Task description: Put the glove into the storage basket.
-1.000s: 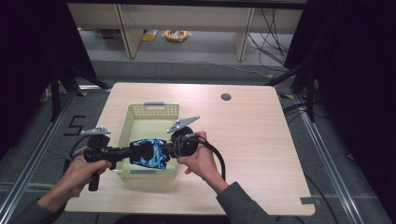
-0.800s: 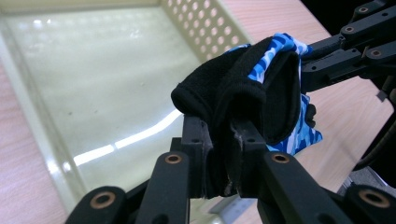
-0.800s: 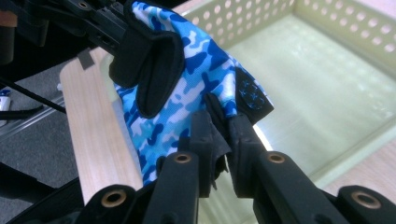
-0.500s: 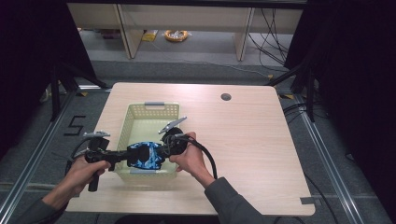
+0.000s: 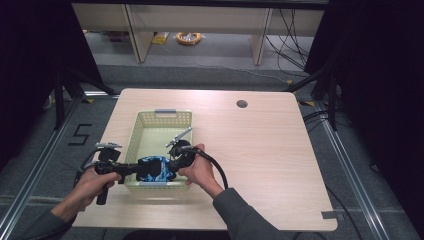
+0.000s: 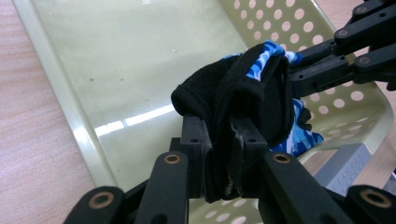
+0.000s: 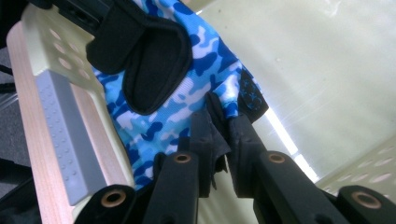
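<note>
- Presently, a blue camouflage glove (image 5: 151,169) with black trim is held between the two grippers, over the near end of a pale yellow-green perforated basket (image 5: 161,118).
- Left gripper (image 6: 218,140): jaws are drawn narrow and clamped on the glove's black cuff; in the left gripper view the fabric is seen pinched between the two pads and bulging above them.
- Right gripper (image 7: 220,135): jaws are likewise narrow and closed on a fold of the glove's blue-patterned edge; dark fabric is seen squeezed between the pads in the right gripper view.
- In the high view the left gripper (image 5: 131,169) is seen coming in from the basket's left side and the right gripper (image 5: 167,167) from its right side, with the glove bunched between them.
- Whether the glove touches the basket floor cannot be told; in the left gripper view it is seen above the glossy floor, near the end wall.
- The basket is seen resting on a light wooden table (image 5: 260,150), with a grey handle (image 5: 165,111) at its far end and another at its near end.
- A round hole (image 5: 242,104) is noted in the table's far right part, well apart from the basket.
</note>
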A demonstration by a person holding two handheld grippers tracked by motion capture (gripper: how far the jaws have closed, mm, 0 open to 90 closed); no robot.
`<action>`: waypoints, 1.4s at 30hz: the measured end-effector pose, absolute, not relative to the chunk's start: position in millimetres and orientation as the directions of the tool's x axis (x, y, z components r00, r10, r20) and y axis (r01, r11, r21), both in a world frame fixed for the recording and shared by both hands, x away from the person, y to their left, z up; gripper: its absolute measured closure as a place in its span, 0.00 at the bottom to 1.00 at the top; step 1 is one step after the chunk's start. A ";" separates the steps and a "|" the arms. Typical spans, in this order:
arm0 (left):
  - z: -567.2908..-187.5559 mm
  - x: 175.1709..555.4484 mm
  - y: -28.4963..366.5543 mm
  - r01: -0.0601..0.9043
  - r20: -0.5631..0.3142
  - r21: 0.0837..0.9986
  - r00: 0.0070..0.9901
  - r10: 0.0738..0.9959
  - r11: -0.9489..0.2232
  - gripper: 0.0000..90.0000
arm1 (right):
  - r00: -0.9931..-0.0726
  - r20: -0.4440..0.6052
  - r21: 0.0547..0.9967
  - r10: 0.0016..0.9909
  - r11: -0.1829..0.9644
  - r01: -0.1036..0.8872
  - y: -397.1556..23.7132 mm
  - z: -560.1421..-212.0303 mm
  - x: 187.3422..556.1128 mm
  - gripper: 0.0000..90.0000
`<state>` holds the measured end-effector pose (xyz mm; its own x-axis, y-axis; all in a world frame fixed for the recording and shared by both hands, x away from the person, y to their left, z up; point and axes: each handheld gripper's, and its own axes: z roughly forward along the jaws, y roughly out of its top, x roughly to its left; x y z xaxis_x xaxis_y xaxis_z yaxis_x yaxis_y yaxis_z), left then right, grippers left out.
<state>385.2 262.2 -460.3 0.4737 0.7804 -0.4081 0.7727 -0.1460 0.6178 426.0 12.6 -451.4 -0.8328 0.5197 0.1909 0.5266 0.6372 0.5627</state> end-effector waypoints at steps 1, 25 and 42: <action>-459.8 385.2 261.9 0.767 -0.392 0.620 0.483 0.783 -0.163 0.85 | -0.832 0.191 0.555 0.521 0.642 0.529 13.3 -451.8 425.7 0.91; -434.0 379.3 260.3 0.730 -0.317 0.644 0.529 0.787 -0.232 0.58 | -0.841 0.113 0.504 0.529 0.699 0.507 16.6 -455.1 427.3 0.78; -422.3 357.3 238.8 0.701 -0.350 0.689 0.545 0.762 -0.184 0.43 | -0.827 0.053 0.661 0.560 0.601 0.450 1.1 -421.3 415.4 0.47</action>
